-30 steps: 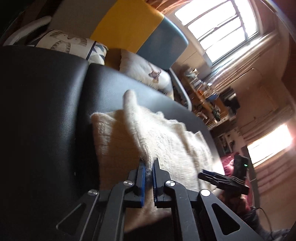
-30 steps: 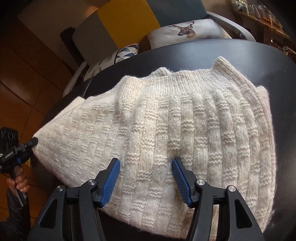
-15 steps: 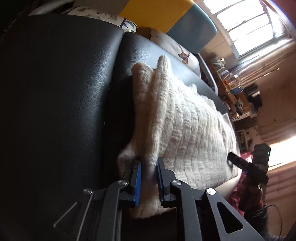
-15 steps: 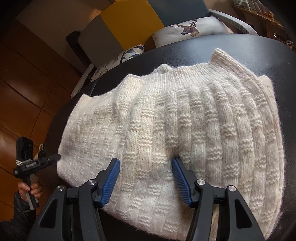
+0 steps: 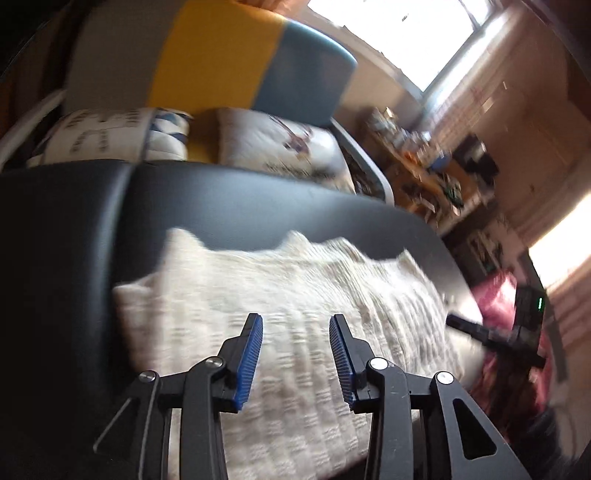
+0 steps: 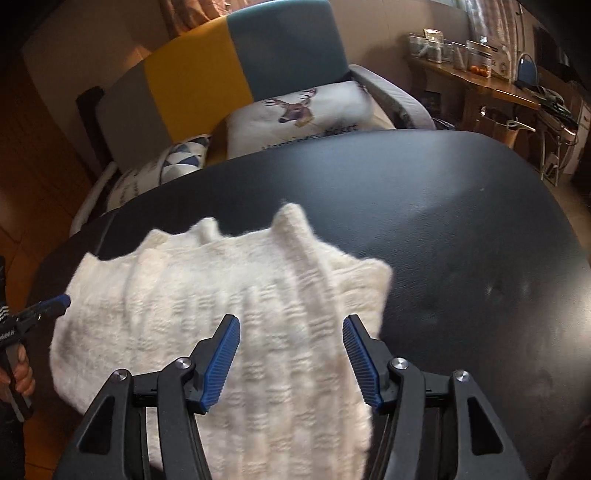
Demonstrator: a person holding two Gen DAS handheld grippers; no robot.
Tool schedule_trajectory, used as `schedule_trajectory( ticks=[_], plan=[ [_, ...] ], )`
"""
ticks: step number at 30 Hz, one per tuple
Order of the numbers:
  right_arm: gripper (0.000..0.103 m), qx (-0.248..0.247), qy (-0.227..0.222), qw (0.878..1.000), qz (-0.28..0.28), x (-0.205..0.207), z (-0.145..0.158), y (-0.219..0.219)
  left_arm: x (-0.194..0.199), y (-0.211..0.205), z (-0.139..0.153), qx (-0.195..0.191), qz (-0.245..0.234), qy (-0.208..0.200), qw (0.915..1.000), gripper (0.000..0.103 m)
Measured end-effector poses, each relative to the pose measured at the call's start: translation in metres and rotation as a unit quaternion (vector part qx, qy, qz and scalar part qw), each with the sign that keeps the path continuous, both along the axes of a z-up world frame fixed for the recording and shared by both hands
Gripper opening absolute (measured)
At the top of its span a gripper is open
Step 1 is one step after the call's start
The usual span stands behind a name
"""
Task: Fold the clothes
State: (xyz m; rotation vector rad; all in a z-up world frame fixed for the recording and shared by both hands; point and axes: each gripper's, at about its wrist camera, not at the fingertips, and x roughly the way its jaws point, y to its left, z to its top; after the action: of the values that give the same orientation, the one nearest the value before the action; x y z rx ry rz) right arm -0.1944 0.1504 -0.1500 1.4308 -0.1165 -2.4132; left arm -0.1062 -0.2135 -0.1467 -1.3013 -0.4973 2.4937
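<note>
A cream knitted sweater [image 5: 280, 295] lies folded on a black leather surface [image 5: 258, 199]; it also shows in the right wrist view [image 6: 221, 295]. My left gripper [image 5: 295, 325] is open and empty, above the sweater's near edge. My right gripper [image 6: 291, 328] is open and empty, above the sweater's near right part. In the right wrist view the left gripper's tip [image 6: 48, 306] shows at the sweater's left edge. In the left wrist view the right gripper [image 5: 491, 336] shows at the sweater's right edge.
Behind the black surface [image 6: 443, 206] stands a sofa with a grey, yellow and blue back [image 6: 207, 81] and printed cushions [image 6: 314, 110]. A cluttered wooden table [image 6: 480, 77] stands at the far right. A bright window [image 5: 424, 33] is at the back.
My left gripper opened and let go of the sweater's edge, then pulled back. My right gripper drew back and the sweater now lies folded narrower.
</note>
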Motion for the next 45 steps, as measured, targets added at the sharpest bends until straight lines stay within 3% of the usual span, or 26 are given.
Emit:
schedule_trajectory(
  ticks=[6,7,8,9,13,15,17,19,23,26,29,32,34,37,39,45],
  plan=[
    [0.057,0.014,-0.039,0.998,0.041,-0.040,-0.025,-0.010,-0.025,0.033,-0.034,-0.046,-0.058,-0.028,0.9969,0.038],
    [0.040,0.027,-0.040,0.997,0.056,-0.041,-0.029,-0.017,-0.029,0.036,-0.039,-0.053,-0.061,-0.032,0.9962,0.038],
    [0.014,0.049,-0.042,0.995,0.072,-0.041,-0.032,-0.025,-0.035,0.037,-0.044,-0.062,-0.060,-0.036,0.9956,0.038],
    [0.009,0.075,-0.037,0.993,0.086,-0.039,-0.033,-0.033,-0.041,0.037,-0.048,-0.070,-0.057,-0.040,0.9951,0.038],
    [0.006,0.151,0.009,0.983,0.102,-0.022,-0.023,-0.042,-0.055,0.033,-0.051,-0.098,-0.030,-0.025,0.9944,0.038],
    [0.006,0.180,-0.005,0.979,0.094,-0.022,-0.039,-0.035,-0.056,0.027,-0.046,-0.131,0.006,-0.004,0.9913,0.034],
    [0.006,0.185,-0.004,0.979,0.087,-0.019,-0.048,-0.031,-0.063,0.017,-0.056,-0.156,0.032,-0.014,0.9872,0.034],
    [0.006,0.172,-0.001,0.982,0.078,-0.018,-0.044,-0.029,-0.068,0.006,-0.073,-0.141,0.044,-0.037,0.9884,0.033],
    [0.009,0.137,-0.002,0.989,0.063,-0.020,-0.041,-0.022,-0.062,0.001,-0.058,-0.131,0.047,-0.017,0.9901,0.031],
    [0.012,0.094,-0.012,0.995,0.039,-0.023,-0.039,-0.010,-0.059,0.006,-0.041,-0.112,0.014,0.006,0.9936,0.032],
    [0.013,0.056,-0.023,0.998,0.020,-0.026,-0.041,-0.001,-0.059,0.027,-0.033,-0.124,-0.036,0.019,0.9914,0.032],
    [0.017,-0.007,-0.033,0.999,0.006,-0.024,-0.033,0.017,-0.070,0.048,-0.054,-0.179,-0.050,-0.010,0.9826,0.033],
    [0.021,-0.059,-0.036,0.998,0.009,-0.017,-0.024,0.032,-0.079,0.053,-0.071,-0.200,-0.035,-0.040,0.9784,0.033],
    [0.026,-0.144,-0.052,0.987,0.043,0.007,-0.016,0.059,-0.075,0.046,-0.061,-0.167,-0.005,-0.037,0.9853,0.033],
    [0.027,-0.173,-0.063,0.981,0.060,0.028,-0.017,0.075,-0.063,0.045,-0.050,-0.155,0.002,-0.025,0.9877,0.033],
    [0.030,-0.210,-0.109,0.966,0.105,0.079,-0.047,0.088,-0.018,0.091,-0.030,-0.123,-0.061,0.019,0.9903,0.034]
  ],
)
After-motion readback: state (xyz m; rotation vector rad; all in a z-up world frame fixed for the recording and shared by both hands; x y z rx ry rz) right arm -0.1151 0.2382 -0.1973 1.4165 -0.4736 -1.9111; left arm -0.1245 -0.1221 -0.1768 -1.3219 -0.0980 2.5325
